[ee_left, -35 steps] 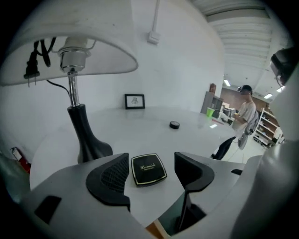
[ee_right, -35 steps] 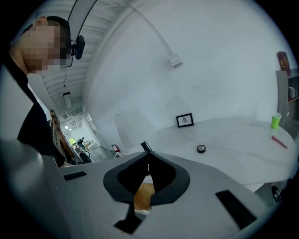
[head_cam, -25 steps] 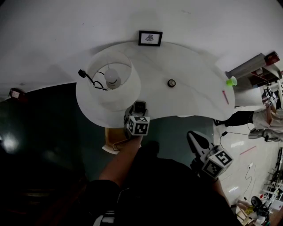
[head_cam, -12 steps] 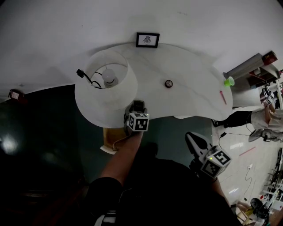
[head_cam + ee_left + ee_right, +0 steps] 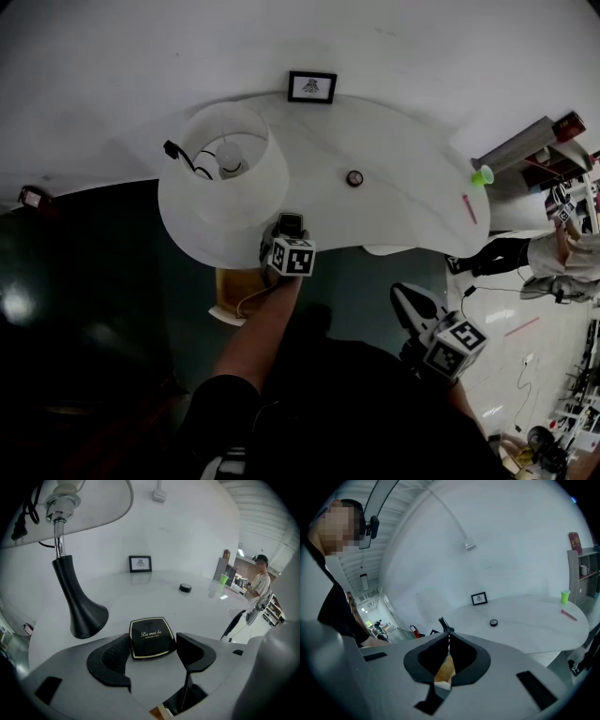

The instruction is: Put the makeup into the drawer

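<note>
The left gripper is clamping its jaws on both sides of the black compact, at the near edge of the table and beside the lamp. The right gripper is hanging off the table, pressing its jaws together on nothing. Below, the drawer is standing open.

Seen from above, the left gripper meets the white table's near edge beside a lamp, a dark item, possibly a compact, at its tip. The right gripper hangs apart.
</note>
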`<state>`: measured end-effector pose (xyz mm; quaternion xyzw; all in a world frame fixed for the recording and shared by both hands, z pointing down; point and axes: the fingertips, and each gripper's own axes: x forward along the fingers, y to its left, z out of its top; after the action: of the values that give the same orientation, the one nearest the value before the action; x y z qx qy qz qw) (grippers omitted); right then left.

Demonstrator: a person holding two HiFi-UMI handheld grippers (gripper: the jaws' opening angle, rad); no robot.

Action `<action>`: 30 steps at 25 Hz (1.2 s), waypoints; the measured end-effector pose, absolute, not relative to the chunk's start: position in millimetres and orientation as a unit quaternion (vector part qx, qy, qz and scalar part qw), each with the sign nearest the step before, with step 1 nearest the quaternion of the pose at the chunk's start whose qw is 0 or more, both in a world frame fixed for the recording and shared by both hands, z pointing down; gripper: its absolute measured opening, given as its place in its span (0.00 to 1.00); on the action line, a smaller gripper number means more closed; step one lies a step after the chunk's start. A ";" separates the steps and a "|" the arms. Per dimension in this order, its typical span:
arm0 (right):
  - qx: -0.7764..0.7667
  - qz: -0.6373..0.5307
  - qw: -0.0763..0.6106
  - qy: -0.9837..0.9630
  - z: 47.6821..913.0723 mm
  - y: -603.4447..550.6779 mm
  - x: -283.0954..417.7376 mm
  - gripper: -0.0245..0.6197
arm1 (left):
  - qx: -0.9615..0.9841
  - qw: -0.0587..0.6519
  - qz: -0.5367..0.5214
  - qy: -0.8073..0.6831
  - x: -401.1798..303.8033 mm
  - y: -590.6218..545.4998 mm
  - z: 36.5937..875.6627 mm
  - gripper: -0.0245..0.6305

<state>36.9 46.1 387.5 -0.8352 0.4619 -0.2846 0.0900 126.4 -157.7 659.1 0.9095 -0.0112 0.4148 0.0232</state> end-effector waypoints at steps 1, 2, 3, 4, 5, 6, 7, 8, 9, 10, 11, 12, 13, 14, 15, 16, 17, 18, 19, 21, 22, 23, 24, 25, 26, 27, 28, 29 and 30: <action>-0.835 -0.288 0.080 0.462 391.2 49.6 36.2 0.06 | 0.910 0.022 0.415 -0.011 124.9 -158.3 658.4 0.52; -0.834 -0.292 0.074 0.463 393.8 51.7 35.5 0.06 | 0.910 0.023 0.413 -0.012 123.4 -159.4 657.3 0.52; -0.832 -0.293 0.075 0.464 394.3 52.0 34.9 0.06 | 0.911 0.026 0.411 -0.014 122.2 -160.6 655.4 0.52; -0.831 -0.294 0.077 0.466 394.4 51.7 34.5 0.06 | 0.913 0.031 0.408 -0.015 120.9 -161.9 652.9 0.52; -0.830 -0.294 0.075 0.468 395.6 52.2 34.3 0.06 | 0.914 0.035 0.404 -0.016 119.5 -163.1 649.9 0.52; -0.829 -0.295 0.072 0.470 397.4 53.0 34.2 0.06 | 0.916 0.037 0.399 -0.016 117.7 -164.0 646.7 0.52; -0.828 -0.295 0.070 0.472 398.6 53.3 34.1 0.06 | 0.918 0.038 0.395 -0.016 115.6 -164.5 643.5 0.52; -0.827 -0.294 0.069 0.474 399.2 53.1 34.3 0.06 | 0.919 0.038 0.391 -0.015 113.3 -164.8 640.3 0.52; -0.826 -0.293 0.070 0.477 399.3 52.4 34.5 0.06 | 0.921 0.038 0.388 -0.014 110.7 -164.9 637.0 0.52; -0.825 -0.292 0.071 0.479 399.0 51.4 34.9 0.06 | 0.922 0.039 0.384 -0.013 107.9 -165.1 633.4 0.52; -0.824 -0.290 0.071 0.482 398.7 50.3 35.2 0.06 | 0.923 0.041 0.382 -0.013 104.7 -165.3 629.7 0.52; -0.822 -0.289 0.072 0.485 398.6 49.2 35.4 0.06 | 0.924 0.043 0.379 -0.013 101.3 -165.5 626.6 0.52; -0.820 -0.289 0.074 0.488 398.7 48.1 35.2 0.06 | 0.925 0.044 0.378 -0.014 98.1 -165.8 624.4 0.52; -0.818 -0.289 0.075 0.491 399.0 46.9 34.9 0.06 | 0.925 0.045 0.377 -0.015 95.7 -166.2 623.5 0.52; -0.816 -0.289 0.076 0.495 399.3 45.4 34.4 0.06 | 0.925 0.046 0.377 -0.016 94.4 -166.9 623.9 0.52; -0.813 -0.289 0.077 0.499 399.4 43.4 33.8 0.06 | 0.924 0.045 0.379 -0.017 93.8 -168.3 625.6 0.52; -0.811 -0.289 0.076 0.503 399.3 41.0 32.8 0.06 | 0.923 0.044 0.381 -0.019 93.5 -170.1 628.3 0.52; -0.808 -0.289 0.075 0.507 398.8 38.7 31.6 0.06 | 0.922 0.041 0.385 -0.021 92.9 -172.4 631.5 0.52; -0.806 -0.289 0.074 0.511 398.4 37.2 30.4 0.06 | 0.920 0.037 0.390 -0.023 91.8 -174.7 635.0 0.52; -0.804 -0.288 0.072 0.516 398.5 37.6 29.3 0.06 | 0.915 0.030 0.401 -0.024 88.2 -177.6 642.7 0.51; -0.803 -0.288 0.072 0.516 399.1 38.8 29.4 0.06 | 0.912 0.026 0.409 -0.023 86.2 -178.0 647.3 0.51; -0.804 -0.289 0.073 0.515 400.0 39.8 29.7 0.06 | 0.909 0.020 0.416 -0.021 84.3 -178.0 652.1 0.51; -0.804 -0.290 0.075 0.514 401.0 40.8 29.9 0.06 | 0.907 0.013 0.421 -0.019 82.9 -178.2 656.2 0.51; -0.804 -0.291 0.076 0.513 402.2 41.8 29.8 0.06 | 0.906 0.006 0.422 -0.018 82.5 -178.8 658.7 0.51; -0.804 -0.293 0.076 0.512 403.5 43.0 29.6 0.06 | 0.907 0.002 0.421 -0.019 82.9 -179.8 659.8 0.51; -0.804 -0.295 0.076 0.511 404.4 44.1 29.5 0.06 | 0.907 0.000 0.421 -0.020 83.9 -180.5 659.9 0.51; -0.804 -0.296 0.078 0.509 404.7 45.2 29.8 0.06 | 0.907 0.001 0.421 -0.023 85.0 -180.8 659.6 0.51; -0.805 -0.297 0.079 0.507 405.0 46.3 30.5 0.06 | 0.907 0.002 0.421 -0.026 86.0 -180.7 659.2 0.51; -0.806 -0.298 0.080 0.506 405.5 47.6 30.9 0.06 | 0.906 0.004 0.422 -0.030 86.4 -180.4 659.2 0.51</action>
<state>30.9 47.6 405.5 -0.8059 0.5055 -0.2975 0.0802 86.4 -180.4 659.2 0.9061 -0.0295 0.4219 0.0044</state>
